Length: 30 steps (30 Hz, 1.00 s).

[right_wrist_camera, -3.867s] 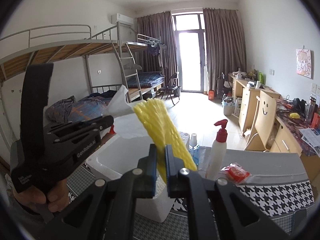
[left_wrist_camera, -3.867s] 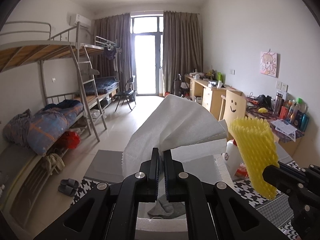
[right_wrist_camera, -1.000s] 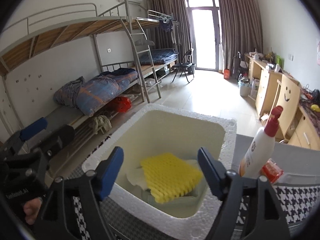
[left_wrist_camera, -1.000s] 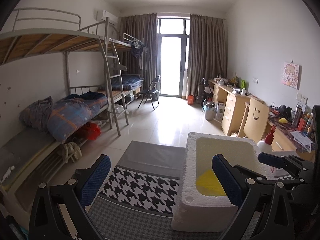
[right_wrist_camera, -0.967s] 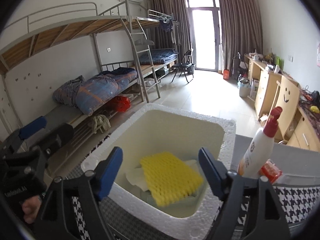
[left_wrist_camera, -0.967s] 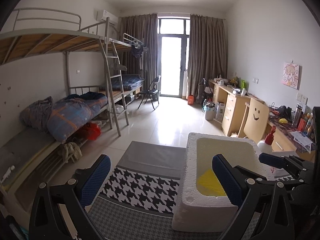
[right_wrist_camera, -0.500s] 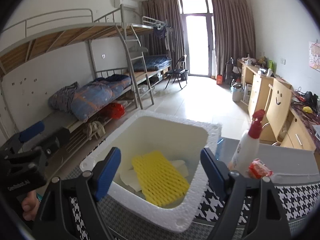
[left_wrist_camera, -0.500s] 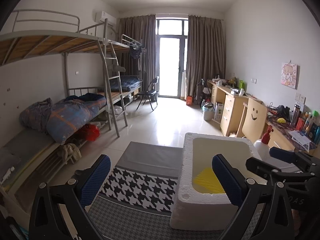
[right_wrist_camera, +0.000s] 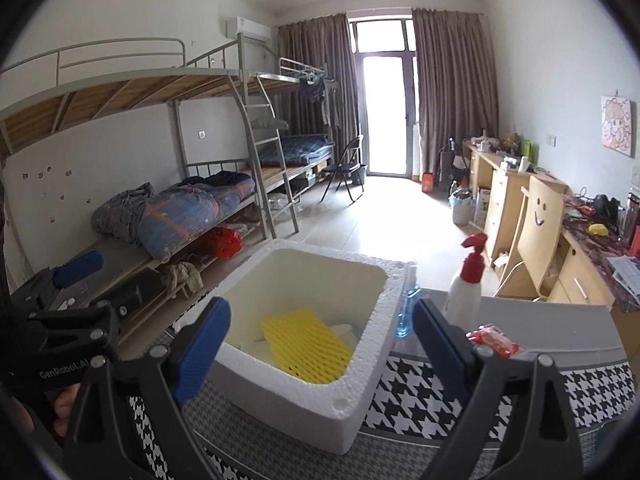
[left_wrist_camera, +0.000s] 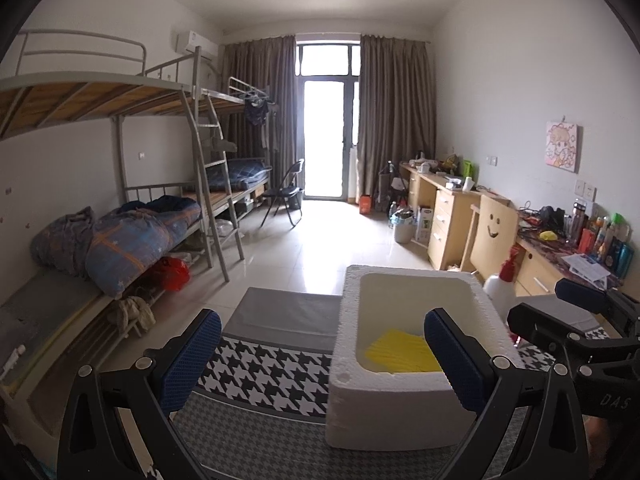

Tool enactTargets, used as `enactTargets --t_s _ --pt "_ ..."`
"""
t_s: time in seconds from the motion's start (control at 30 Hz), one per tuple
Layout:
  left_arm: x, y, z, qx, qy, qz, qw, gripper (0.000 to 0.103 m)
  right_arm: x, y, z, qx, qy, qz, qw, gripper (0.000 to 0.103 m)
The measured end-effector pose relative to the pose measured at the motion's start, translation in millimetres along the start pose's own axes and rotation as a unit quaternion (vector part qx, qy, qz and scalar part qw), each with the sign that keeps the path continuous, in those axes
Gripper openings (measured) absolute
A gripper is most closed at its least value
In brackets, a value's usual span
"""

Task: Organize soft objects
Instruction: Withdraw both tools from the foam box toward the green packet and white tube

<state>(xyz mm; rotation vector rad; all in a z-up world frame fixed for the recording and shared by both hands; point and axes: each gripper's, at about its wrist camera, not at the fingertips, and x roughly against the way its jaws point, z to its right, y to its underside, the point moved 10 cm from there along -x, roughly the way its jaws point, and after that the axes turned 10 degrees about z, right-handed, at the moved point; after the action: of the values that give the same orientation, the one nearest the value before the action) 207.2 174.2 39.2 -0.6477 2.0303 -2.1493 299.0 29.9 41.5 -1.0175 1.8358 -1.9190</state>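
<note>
Resting flat at the bottom of the white foam box (right_wrist_camera: pixel 320 396), the yellow foam net (right_wrist_camera: pixel 306 346) lies on white sheets (right_wrist_camera: pixel 344 330) I can barely make out; I judge the soft things are stowed there so they keep together. My right gripper (right_wrist_camera: pixel 320 344) hangs released above the box's near rim, grasping nothing, and my left gripper (left_wrist_camera: pixel 322 356) is likewise spread wide and empty beside it. On the houndstooth worktop (right_wrist_camera: pixel 416 404) a pump bottle (right_wrist_camera: pixel 466 290), a blue bottle (right_wrist_camera: pixel 406 316) and a red packet (right_wrist_camera: pixel 494 342) crowd the box's right side
</note>
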Motion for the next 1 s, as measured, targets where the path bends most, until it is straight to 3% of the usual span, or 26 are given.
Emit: enactTargets --t_s 1.0 --pt "51 -3 51 -0.014 0.06 0.04 0.9973 0.102 80 5 18 0.001 0.038 0.062 0.997 0.094"
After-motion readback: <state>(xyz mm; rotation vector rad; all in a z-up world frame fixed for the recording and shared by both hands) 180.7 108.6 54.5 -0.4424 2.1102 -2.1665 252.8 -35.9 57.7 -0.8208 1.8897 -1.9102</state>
